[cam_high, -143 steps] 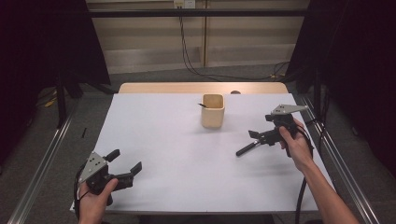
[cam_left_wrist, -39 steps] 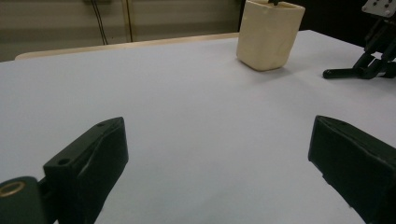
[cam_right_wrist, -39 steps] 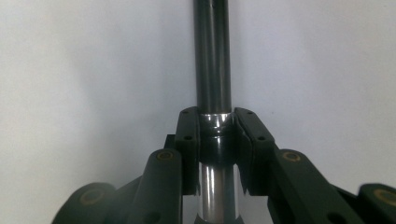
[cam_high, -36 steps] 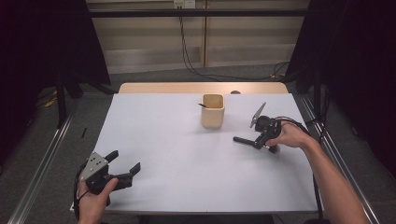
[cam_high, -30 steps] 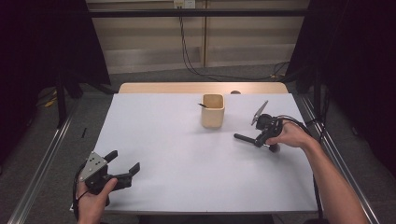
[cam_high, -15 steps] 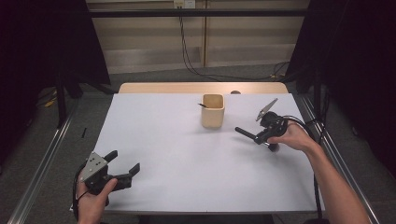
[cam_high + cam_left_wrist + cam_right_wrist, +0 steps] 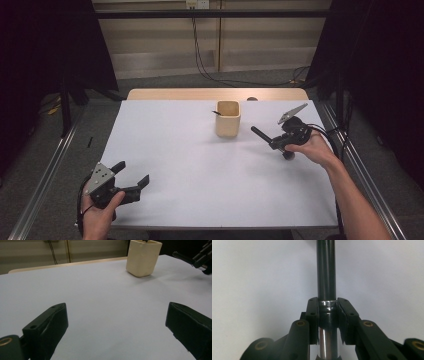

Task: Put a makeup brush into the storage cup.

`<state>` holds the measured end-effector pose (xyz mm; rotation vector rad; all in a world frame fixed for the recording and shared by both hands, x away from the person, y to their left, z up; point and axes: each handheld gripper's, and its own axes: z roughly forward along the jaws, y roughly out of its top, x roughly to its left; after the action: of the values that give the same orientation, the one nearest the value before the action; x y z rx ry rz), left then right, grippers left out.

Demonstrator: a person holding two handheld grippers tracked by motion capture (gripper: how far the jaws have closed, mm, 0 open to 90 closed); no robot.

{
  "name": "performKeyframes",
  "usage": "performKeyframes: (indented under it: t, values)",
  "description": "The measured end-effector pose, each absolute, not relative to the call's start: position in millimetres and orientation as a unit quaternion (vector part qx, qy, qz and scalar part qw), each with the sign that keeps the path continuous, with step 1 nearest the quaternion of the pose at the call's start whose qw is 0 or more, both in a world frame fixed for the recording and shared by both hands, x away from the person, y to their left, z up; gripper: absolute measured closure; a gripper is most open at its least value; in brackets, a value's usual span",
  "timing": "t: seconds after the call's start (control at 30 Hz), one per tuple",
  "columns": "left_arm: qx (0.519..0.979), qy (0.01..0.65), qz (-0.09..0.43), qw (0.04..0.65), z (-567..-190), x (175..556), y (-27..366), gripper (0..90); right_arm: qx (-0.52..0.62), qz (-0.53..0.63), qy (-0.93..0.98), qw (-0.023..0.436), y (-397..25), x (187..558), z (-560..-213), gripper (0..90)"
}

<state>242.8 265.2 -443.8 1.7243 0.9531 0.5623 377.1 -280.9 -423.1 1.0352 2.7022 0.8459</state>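
Note:
My right gripper (image 7: 278, 142) (image 7: 326, 308) is shut on a black pen (image 7: 261, 134) (image 7: 326, 270) with a silver band, and holds it above the table just right of the cream cup (image 7: 228, 118) (image 7: 142, 257). The pen points left and away, toward the cup. A small dark object (image 7: 216, 113) pokes out at the cup's rim. Near the table's front left corner my left gripper (image 7: 131, 176) (image 7: 115, 327) stands open with nothing between its jaws, aimed across the table at the cup.
The white table top (image 7: 190, 160) spreads wide between the two grippers. A wooden strip (image 7: 200, 94) runs along its far edge. Metal rails (image 7: 45, 175) flank the table on both sides, and cables (image 7: 200, 50) hang at the back wall.
My right gripper has turned on its side, shut on the pen and carried it up and back, level with the cup. The left gripper has stayed put.

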Motion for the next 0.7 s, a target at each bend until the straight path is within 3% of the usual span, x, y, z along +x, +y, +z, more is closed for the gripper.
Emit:
performKeyframes:
  t: [0.5, 0.7]
  values:
    - [0.715, 0.389, 0.229, 0.534, -442, 242, 266, 4.2, 0.36, 0.394, 0.838, 0.115, -285, 360, -421, 73.0]
    - [0.717, 0.383, 0.228, 0.537, -442, 242, 266, 3.9, 0.361, 0.429, 0.821, 0.107, -285, 351, -422, 72.9]
